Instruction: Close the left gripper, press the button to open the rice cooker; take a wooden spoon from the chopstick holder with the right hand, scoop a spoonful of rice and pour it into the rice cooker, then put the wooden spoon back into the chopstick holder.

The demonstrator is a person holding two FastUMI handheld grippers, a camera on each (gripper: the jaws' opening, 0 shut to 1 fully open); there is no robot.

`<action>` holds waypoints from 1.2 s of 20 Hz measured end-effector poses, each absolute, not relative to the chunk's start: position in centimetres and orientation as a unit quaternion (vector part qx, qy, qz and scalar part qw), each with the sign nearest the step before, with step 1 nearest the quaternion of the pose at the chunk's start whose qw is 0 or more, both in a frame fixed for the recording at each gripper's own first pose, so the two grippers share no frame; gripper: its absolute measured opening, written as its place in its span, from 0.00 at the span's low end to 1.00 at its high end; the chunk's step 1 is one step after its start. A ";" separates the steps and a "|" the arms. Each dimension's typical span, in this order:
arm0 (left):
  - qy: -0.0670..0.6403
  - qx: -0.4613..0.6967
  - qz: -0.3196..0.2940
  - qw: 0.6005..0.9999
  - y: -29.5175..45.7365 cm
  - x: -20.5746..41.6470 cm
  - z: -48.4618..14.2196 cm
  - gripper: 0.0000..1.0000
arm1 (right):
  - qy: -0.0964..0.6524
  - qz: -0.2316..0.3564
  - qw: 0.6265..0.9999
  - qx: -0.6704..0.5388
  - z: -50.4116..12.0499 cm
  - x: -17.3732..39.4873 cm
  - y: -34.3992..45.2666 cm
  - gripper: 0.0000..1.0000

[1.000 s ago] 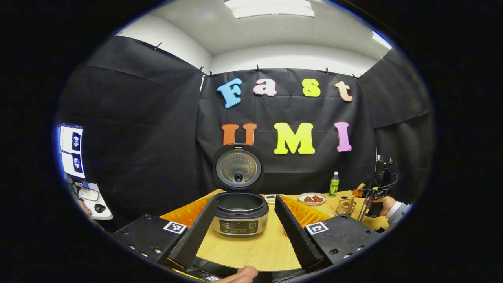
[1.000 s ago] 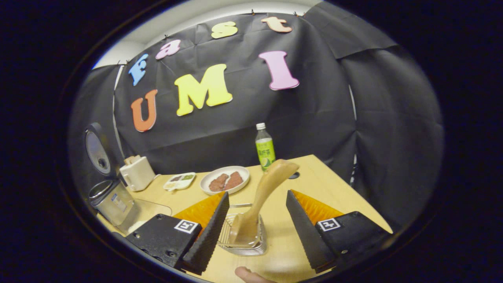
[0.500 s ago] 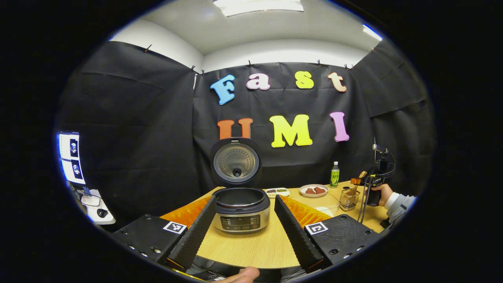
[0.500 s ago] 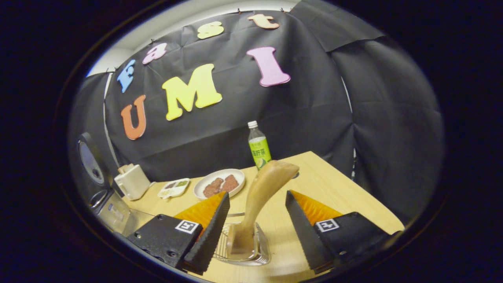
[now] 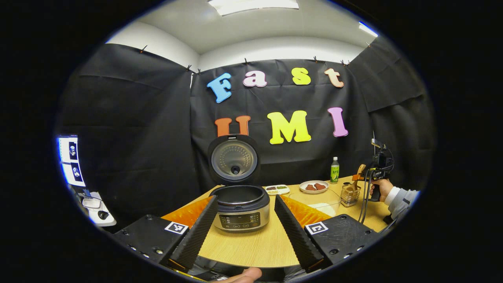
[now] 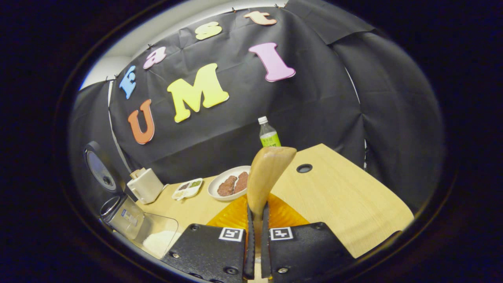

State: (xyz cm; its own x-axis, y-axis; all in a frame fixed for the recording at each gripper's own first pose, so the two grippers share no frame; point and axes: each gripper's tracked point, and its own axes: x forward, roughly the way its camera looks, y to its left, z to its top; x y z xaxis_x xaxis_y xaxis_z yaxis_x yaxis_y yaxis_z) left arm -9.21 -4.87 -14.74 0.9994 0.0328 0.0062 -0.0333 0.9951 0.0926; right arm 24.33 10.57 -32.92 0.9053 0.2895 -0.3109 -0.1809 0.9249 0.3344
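The rice cooker (image 5: 240, 207) stands on the wooden table with its lid (image 5: 234, 159) raised and its pot showing. My left gripper (image 5: 243, 232) is open, a short way in front of the cooker, touching nothing. At the far right a hand (image 5: 380, 189) holds my right gripper (image 5: 373, 173) over the wire chopstick holder (image 5: 349, 195). In the right gripper view my right gripper (image 6: 255, 220) is shut on the shaft of the wooden spoon (image 6: 268, 173), whose broad end rises above the fingers. The cooker (image 6: 121, 214) sits at the far left there.
A glass bowl of rice (image 5: 319, 202) (image 6: 157, 236) lies between cooker and holder. Behind are a plate of brown food (image 6: 230, 184), a small divided tray (image 6: 188, 188), a white container (image 6: 145, 184) and a green bottle (image 6: 269, 134). A cable hole (image 6: 304, 168) marks the table.
My right gripper, open around the spoon before, has shut on its shaft. The left gripper has drawn back a little from the open cooker, still open.
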 end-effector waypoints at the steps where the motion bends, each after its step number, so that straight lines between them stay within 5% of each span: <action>1: -0.002 0.044 0.014 0.999 -4.9 -9.1 -14.8 0.93 | 0.166 0.120 0.968 0.143 -31.8 24.2 10.5 0.11; 13: -0.007 0.020 0.002 1.000 -3.5 -10.3 -14.7 0.94 | 0.082 0.174 0.979 0.067 -20.9 17.5 18.1 0.08; 18: -0.004 0.017 -0.001 1.000 -3.1 -10.7 -15.2 0.94 | 0.091 0.209 0.973 0.045 -21.8 14.3 24.0 0.09; 24: 0.004 0.006 0.008 1.000 -1.7 -10.8 -15.9 0.94 | 0.113 0.183 0.976 0.016 -26.4 14.6 27.7 0.08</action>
State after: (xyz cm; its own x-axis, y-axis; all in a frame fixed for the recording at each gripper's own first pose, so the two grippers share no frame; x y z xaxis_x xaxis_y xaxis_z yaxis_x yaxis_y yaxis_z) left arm -10.79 -1.73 -15.87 0.9998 0.0164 -0.0074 -0.0163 0.9998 0.0126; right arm 14.65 27.65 -26.35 0.9076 0.3612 -0.2140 -0.3539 0.9324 0.0731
